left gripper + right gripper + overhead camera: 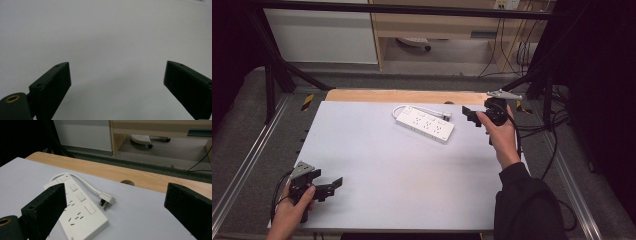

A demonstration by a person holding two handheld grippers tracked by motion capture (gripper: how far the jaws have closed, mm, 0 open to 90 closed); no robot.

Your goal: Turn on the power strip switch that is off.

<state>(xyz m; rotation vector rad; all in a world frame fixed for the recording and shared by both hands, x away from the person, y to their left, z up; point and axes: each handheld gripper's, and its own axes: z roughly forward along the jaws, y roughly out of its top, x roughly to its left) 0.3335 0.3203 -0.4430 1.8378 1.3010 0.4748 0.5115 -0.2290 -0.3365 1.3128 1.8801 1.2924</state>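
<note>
A white plastic power strip (425, 123) lay flat near the far edge of the white-topped bench (402, 170), its short cord looped back and its plug (107, 200) resting just beside it. The right gripper (473, 116) hovered close by, its flat black fingers (46, 206) spread wide and empty. The left gripper (331, 186), likewise open, waited at the near left corner. Nothing, apparently, had yet been grasped.

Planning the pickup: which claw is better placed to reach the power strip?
Right. The right claw hovers open just beside the power strip at the table's far side, facing it. The left claw is open at the near left corner, far away.
</note>
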